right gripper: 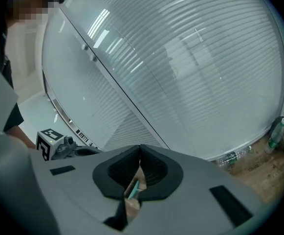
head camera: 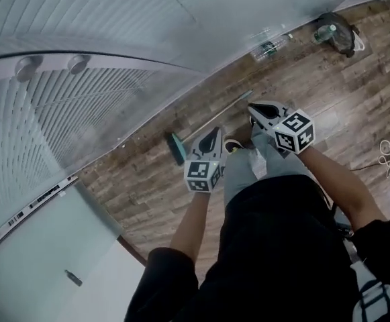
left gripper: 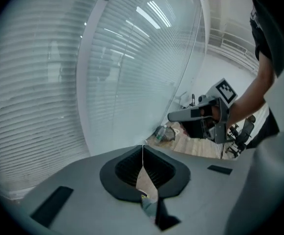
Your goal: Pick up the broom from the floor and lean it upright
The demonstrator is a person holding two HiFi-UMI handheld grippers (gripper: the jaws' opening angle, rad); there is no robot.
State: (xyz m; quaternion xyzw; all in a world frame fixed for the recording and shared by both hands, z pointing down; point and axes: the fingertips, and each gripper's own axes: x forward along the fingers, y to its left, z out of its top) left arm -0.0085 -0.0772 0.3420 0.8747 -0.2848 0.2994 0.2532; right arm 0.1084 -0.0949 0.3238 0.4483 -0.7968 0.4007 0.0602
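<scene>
- Head view: the broom (head camera: 176,147) lies flat on the wood floor (head camera: 329,113), close along the foot of the glass wall (head camera: 114,92). Its teal end points left and its handle (head camera: 233,103) runs up to the right. The left gripper (head camera: 216,133) is held over the floor just beside the teal end, and the right gripper (head camera: 254,111) is near the far end of the handle. Two bottles (head camera: 272,45) lie farther along the wall.
- Left gripper view: the jaws meet at their tips with nothing between them. Beyond them the right gripper shows, held in a hand (left gripper: 239,104), with the slatted glass to the left.
- Right gripper view: these jaws are also pressed tip to tip and empty. Through the slit below the tips a sliver of the teal broom end shows on the floor.
</scene>
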